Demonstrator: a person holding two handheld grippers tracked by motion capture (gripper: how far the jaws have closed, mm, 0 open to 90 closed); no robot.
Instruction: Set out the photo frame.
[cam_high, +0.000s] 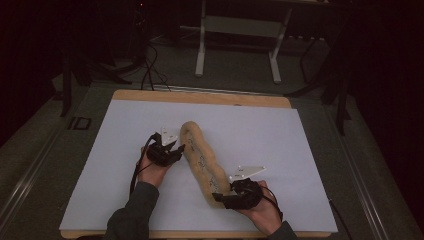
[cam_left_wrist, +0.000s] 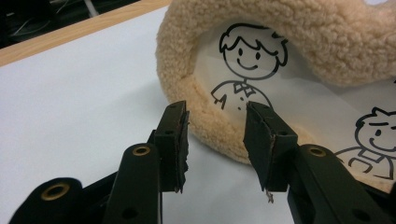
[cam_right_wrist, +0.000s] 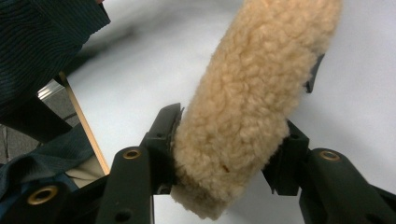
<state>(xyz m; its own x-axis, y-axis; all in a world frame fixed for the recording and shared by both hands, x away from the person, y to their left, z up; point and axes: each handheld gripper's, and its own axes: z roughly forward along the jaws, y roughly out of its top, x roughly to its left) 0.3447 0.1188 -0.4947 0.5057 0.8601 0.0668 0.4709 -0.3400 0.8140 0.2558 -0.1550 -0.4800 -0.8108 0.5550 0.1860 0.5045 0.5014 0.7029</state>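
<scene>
The fleecy tan pouch (cam_high: 201, 161) lies on the white tabletop (cam_high: 100, 165), stretching between the 2 tongs. The right tongs (cam_high: 220, 197) grip its near end, both black pads pressed into the fleece (cam_right_wrist: 243, 116). The left tongs (cam_high: 181, 148) stand open just beside the pouch's far end, jaws apart with nothing between them, right in front of its cartoon-printed clear panel (cam_left_wrist: 243, 70).

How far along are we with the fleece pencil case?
Done: the right tool has its jaws pressed on the near end of the fleece pencil case. In hand: the left tool sits at the case's far part, jaws open, fleece just beyond them. Left: closing that second grip; the case lies on the white mat.
</scene>
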